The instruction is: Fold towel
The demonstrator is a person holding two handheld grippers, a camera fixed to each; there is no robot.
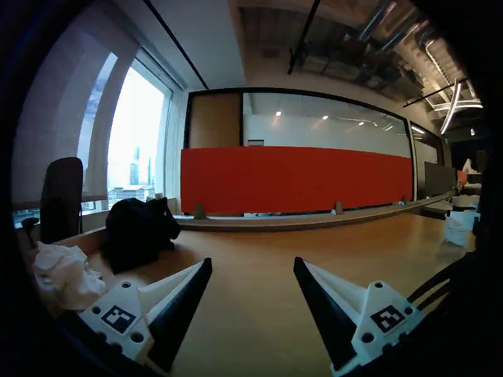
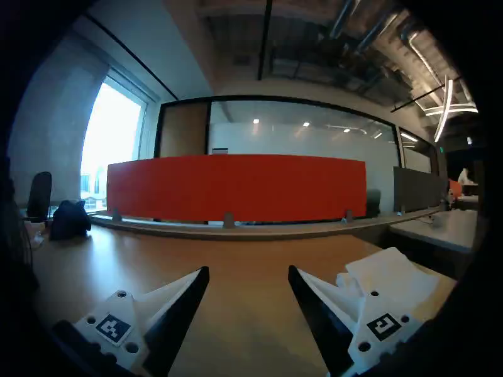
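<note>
Left gripper: the left gripper (image 1: 251, 260) hangs low over the wooden bench (image 1: 264, 295), its jaws apart with bare wood between them.
Right gripper: the right gripper (image 2: 248, 269) is likewise low over the bench (image 2: 245, 301), jaws apart and clamped on nothing.
Towel, crumpled: in the left gripper view a crumpled white cloth (image 1: 63, 276) lies bunched at the bench's window-side corner, just beside the gripper's left finger and apart from it.
Towel, folded: in the right gripper view a folded white towel (image 2: 391, 271) lies flat by the bench's right edge, just behind the gripper's right finger; I cannot tell whether the two touch.
Black bundle: a soft black bundle (image 1: 137, 229) sits near the crumpled cloth, toward the bench's back edge; the right gripper view shows it far off at the window end (image 2: 69, 220).
White stack: a small white pile (image 1: 458, 227) sits at the bench's right edge in the left gripper view, too small to tell more.
Back edge: a red panel (image 1: 295, 179) stands along it.
Surroundings: a dark chair (image 1: 61, 198) stands past the window-side corner, before a bright window (image 1: 135, 147).
</note>
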